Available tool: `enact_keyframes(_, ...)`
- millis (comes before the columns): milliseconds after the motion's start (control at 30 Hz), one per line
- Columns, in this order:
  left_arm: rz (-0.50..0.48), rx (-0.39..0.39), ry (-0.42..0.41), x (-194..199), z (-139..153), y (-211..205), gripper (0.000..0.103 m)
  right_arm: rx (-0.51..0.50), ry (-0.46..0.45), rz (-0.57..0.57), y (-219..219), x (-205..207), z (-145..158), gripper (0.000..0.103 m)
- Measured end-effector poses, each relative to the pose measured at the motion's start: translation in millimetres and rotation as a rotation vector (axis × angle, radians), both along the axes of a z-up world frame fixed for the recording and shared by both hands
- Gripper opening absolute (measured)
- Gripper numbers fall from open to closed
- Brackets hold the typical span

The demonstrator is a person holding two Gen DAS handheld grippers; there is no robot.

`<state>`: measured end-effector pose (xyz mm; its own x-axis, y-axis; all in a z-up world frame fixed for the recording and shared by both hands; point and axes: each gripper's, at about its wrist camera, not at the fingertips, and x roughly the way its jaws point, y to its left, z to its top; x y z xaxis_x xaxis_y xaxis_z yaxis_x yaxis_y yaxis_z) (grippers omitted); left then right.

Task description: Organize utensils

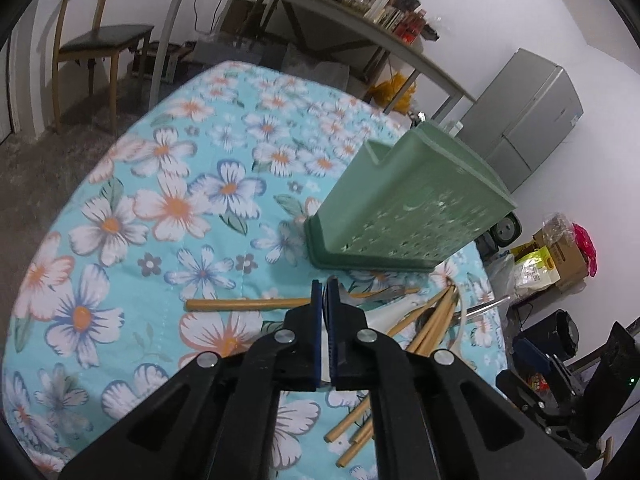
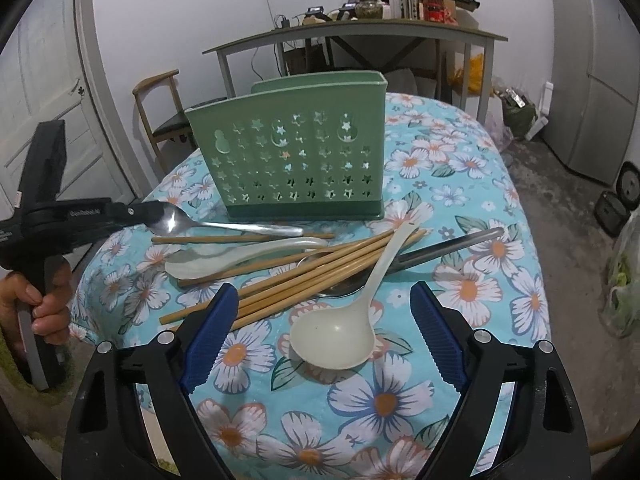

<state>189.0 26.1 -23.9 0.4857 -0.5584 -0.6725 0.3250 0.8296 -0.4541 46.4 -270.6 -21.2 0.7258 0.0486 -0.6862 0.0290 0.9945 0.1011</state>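
Metal spoon [image 2: 170,220], pinched by its bowl in the closed left gripper [image 2: 146,216], lies lengthwise along the green holder's [image 2: 296,152] front; right gripper [image 2: 320,340] gapes empty

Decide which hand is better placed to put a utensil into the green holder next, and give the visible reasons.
Left. The left gripper is shut on the bowl end of the metal spoon, beside the green holder. The right gripper is open and empty, above the white ladle.
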Motion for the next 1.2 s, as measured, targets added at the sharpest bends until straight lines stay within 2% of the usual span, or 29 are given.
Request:
enact_keyframes(333,0.028,0.002,-0.086,-24,34,20,0.002,-0.075,-0.038,0.021,9,-16,6,0.075)
enact_keyframes(500,0.055,-0.001,-0.120,-36,47,35,0.002,-0.120,-0.079,0.108,32,-17,10,0.068)
enact_keyframes(733,0.131,-0.008,-0.151,-48,60,65,0.002,-0.293,-0.158,0.341,102,4,3,0.057)
enact_keyframes(833,0.159,-0.013,-0.149,-49,60,77,0.002,-0.401,-0.163,0.420,131,15,-11,0.047)
enact_keyframes(1067,0.182,-0.029,-0.133,-46,56,92,0.002,-0.562,-0.120,0.500,163,36,-39,0.035)
enact_keyframes(1133,0.183,-0.033,-0.137,-45,56,94,0.002,-0.589,-0.104,0.503,165,41,-46,0.033)
enact_keyframes(1200,0.183,-0.037,-0.141,-45,56,94,0.002,-0.592,-0.081,0.497,164,46,-51,0.025)
